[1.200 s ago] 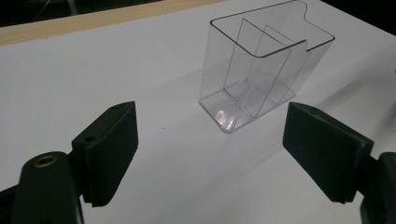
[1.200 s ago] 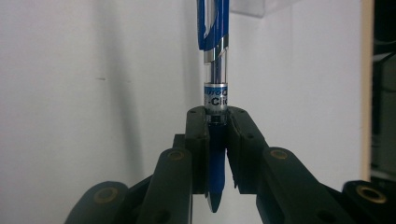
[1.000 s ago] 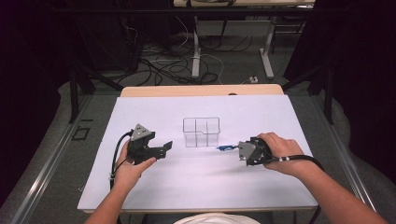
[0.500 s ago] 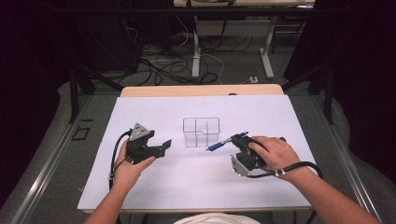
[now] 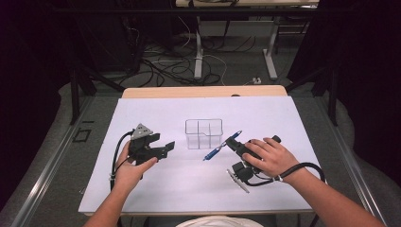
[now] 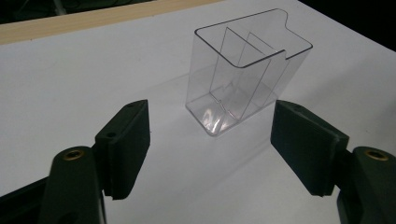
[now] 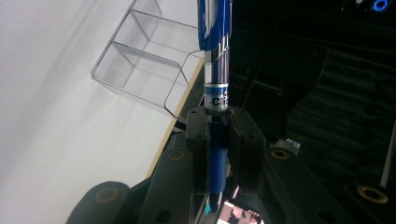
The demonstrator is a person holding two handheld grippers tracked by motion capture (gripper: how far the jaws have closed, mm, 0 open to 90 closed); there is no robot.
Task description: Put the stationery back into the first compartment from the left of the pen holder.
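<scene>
Fingers (image 7: 217, 140) clamp blue pen (image 7: 215, 56), organizer (image 7: 144, 60) beside

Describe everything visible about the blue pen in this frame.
The blue pen is a plastic ballpoint with a dark blue grip section, a silver barrel bearing a printed blue label band, and a blue upper part with a clip. It is clamped at the grip between the jaws of the right gripper. In the high view the pen is tilted, running diagonally just right of the clear organizer. Whether it touches the organizer or the table cannot be told.
</scene>
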